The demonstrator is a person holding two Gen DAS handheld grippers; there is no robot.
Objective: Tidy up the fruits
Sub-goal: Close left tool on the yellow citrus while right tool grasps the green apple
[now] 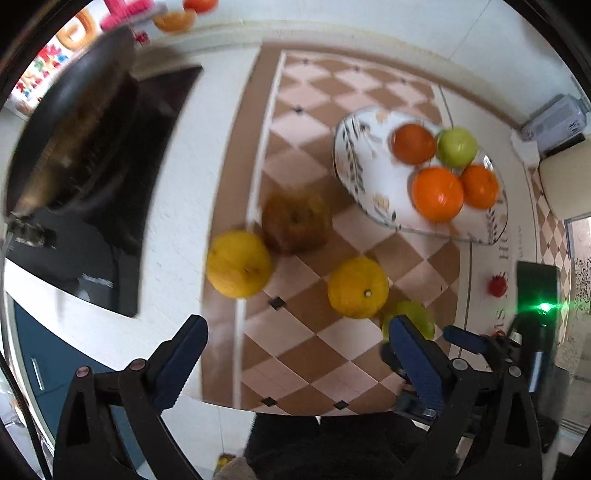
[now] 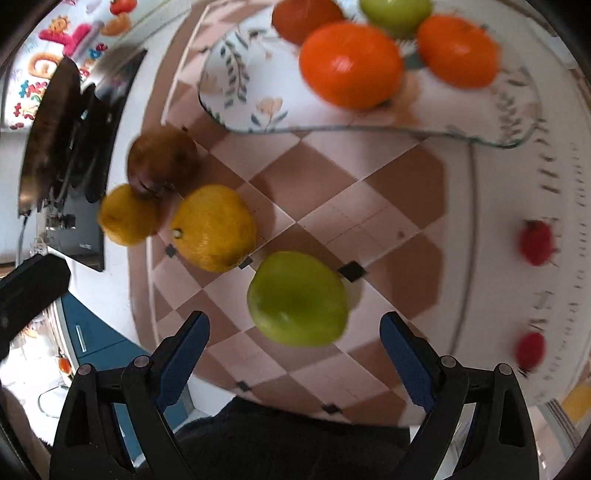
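A floral glass plate [image 1: 354, 155] [image 2: 243, 96] holds three oranges [image 1: 437, 194] [image 2: 349, 64] and a green apple [image 1: 457, 147] [image 2: 395, 13]. On the checkered tablecloth lie two yellow citrus fruits [image 1: 239, 264] [image 1: 357, 287] [image 2: 214, 228] [image 2: 127, 216], a brown fruit [image 1: 297, 220] [image 2: 162, 158] and a green apple [image 2: 297, 298] [image 1: 419, 314]. My right gripper [image 2: 293, 338] is open, its fingers on either side of this apple, just above it. My left gripper [image 1: 295, 345] is open and empty above the cloth.
A dark pan [image 1: 70, 125] sits on a black stove [image 1: 110, 240] at the left. The table's front edge [image 1: 221, 402] is close below the grippers. Small red printed marks [image 2: 535, 242] show on the cloth at the right. A white box [image 1: 554, 118] stands far right.
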